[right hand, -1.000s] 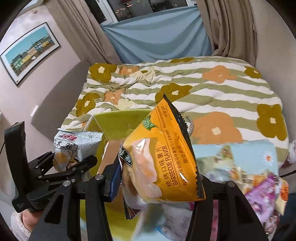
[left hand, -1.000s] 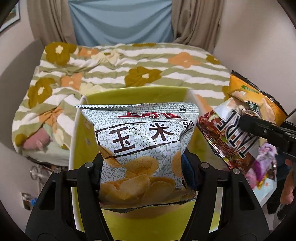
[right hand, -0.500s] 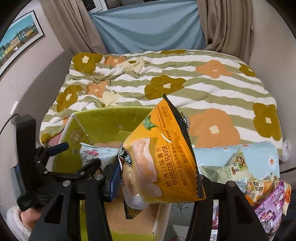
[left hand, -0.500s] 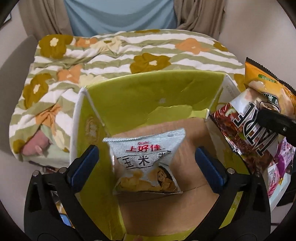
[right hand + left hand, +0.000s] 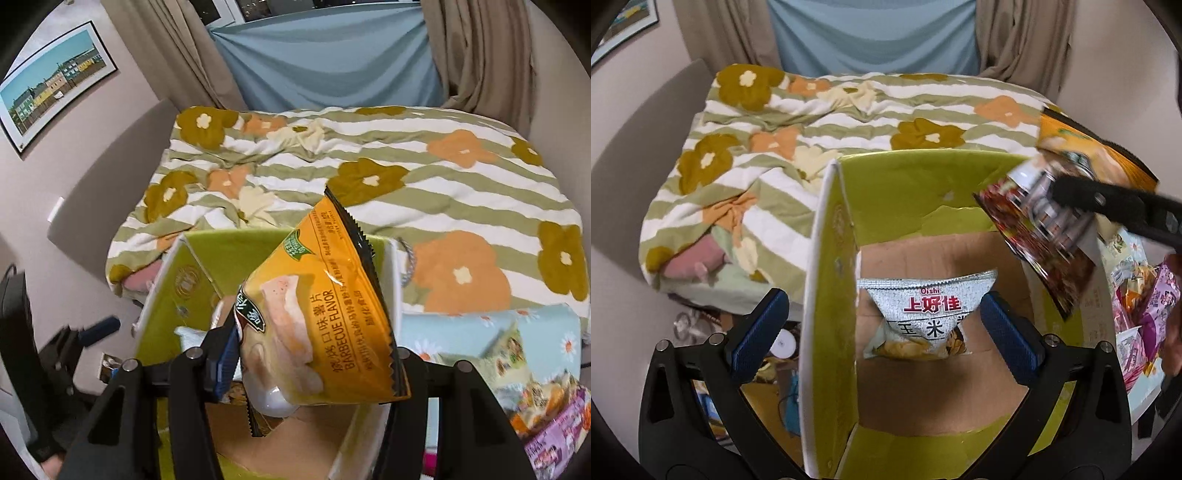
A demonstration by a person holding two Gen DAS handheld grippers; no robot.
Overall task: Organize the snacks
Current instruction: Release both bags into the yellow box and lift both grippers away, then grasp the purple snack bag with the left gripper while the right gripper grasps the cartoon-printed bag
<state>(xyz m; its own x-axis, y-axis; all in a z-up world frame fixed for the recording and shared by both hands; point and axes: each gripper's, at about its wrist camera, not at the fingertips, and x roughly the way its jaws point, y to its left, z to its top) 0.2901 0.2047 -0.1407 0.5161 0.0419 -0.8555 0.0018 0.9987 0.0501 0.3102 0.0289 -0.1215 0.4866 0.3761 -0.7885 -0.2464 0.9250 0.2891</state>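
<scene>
A green cardboard box (image 5: 827,266) stands open in front of the bed; it also shows in the right wrist view (image 5: 173,280). A silver corn-chip bag (image 5: 923,317) lies on the box floor. My left gripper (image 5: 882,332) is open and empty, straddling the box's left wall above that bag. My right gripper (image 5: 314,365) is shut on an orange barbecue chip bag (image 5: 325,317) together with a dark red bag behind it (image 5: 1041,236), held over the box's right side.
A bed with a striped floral quilt (image 5: 369,166) lies behind the box. A pile of snack packets (image 5: 546,398) sits on a light blue surface at the right. Clutter lies on the floor left of the box (image 5: 701,325).
My left gripper opened and dropped the silver bag into the box, then shifted left across the box wall. My right gripper moved its bags over the box.
</scene>
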